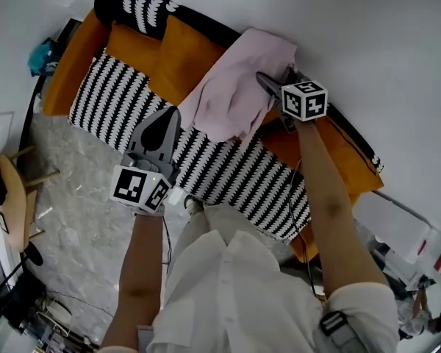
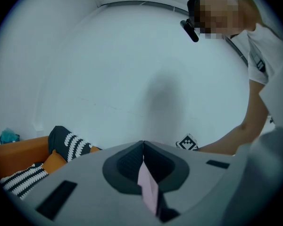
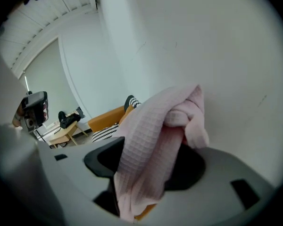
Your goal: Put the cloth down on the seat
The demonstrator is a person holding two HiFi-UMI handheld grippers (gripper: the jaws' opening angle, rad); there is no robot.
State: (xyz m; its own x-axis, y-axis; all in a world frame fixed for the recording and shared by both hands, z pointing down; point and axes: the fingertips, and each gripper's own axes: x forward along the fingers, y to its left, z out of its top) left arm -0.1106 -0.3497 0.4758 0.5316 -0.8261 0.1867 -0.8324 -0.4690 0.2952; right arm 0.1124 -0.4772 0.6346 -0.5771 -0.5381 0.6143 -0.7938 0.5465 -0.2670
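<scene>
A pink waffle cloth (image 1: 235, 87) hangs over the orange sofa's back cushions, its lower edge near the black-and-white striped seat (image 1: 228, 169). My left gripper (image 1: 170, 118) is shut on the cloth's left corner; in the left gripper view a pink strip of cloth (image 2: 149, 187) sits pinched at the gripper (image 2: 142, 146). My right gripper (image 1: 274, 83) is at the cloth's upper right, near the sofa back. Its jaws stand wide apart in the right gripper view, and the cloth (image 3: 153, 135) drapes loosely through the gripper (image 3: 148, 165) without being pressed.
The sofa (image 1: 84, 46) stands against a white wall, a striped cushion (image 1: 143, 6) at its far end and a teal object (image 1: 40, 54) beside it. A wooden side table (image 1: 15, 197) and cables sit on the marble floor (image 1: 73, 212) at left.
</scene>
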